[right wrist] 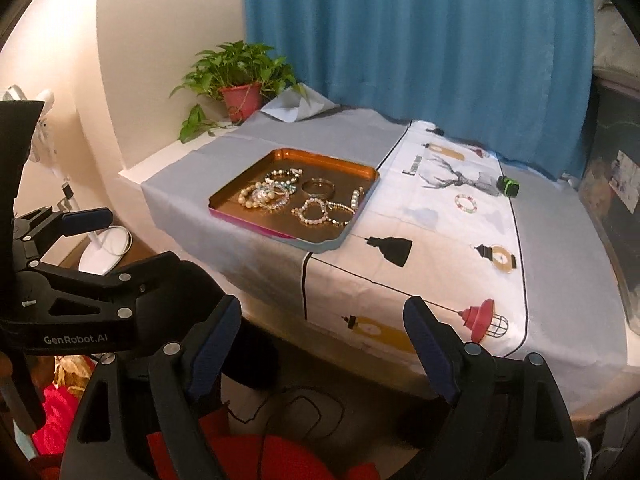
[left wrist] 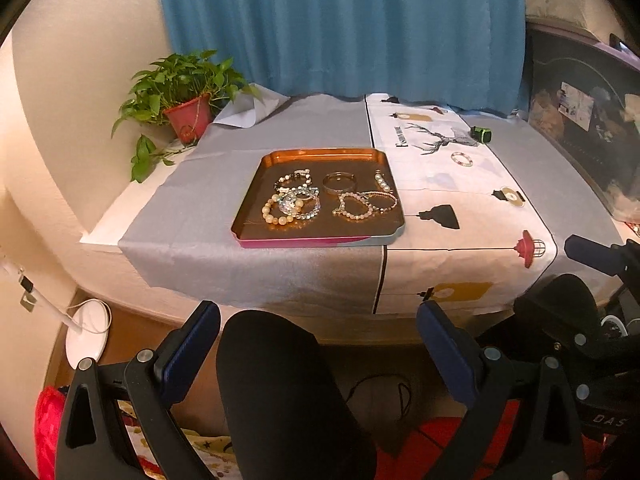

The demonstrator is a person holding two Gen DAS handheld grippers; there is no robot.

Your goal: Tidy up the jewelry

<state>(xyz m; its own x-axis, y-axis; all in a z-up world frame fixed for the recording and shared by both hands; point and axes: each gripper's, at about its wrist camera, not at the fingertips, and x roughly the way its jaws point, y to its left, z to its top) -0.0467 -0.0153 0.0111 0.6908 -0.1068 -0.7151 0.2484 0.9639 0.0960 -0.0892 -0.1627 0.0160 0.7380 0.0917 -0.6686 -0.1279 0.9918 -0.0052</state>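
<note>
1. The jewelry sits mostly in the shallow copper-coloured metal tray with the pink outer rim (left wrist: 256,184), at the middle of my left view: a chunky cream-bead bracelet (left wrist: 276,212) tangled with pale blue crystal ones, a plain gold bangle (left wrist: 339,182), and thin gold beaded bracelets (left wrist: 368,203) toward the tray's right side.
2. One piece lies apart: a small ring-shaped bracelet of pale mixed beads (right wrist: 466,203) rests on the white printed part of the tablecloth (right wrist: 440,264), right of the tray and near a small green-and-black gadget (right wrist: 508,186) (what it is I cannot make out).
3. My left gripper (left wrist: 318,334) hangs at the bottom of its frame, short of the table edge, jaws spread wide with nothing between them.
4. My right gripper (right wrist: 322,330) is likewise wide apart and empty, low in its own frame.
5. I judge sorting has hardly begun; no piece is in hand.
6. The next move likely calls for reaching forward over the table to the stray bracelet and pinching its thin rim cleanly.
</note>
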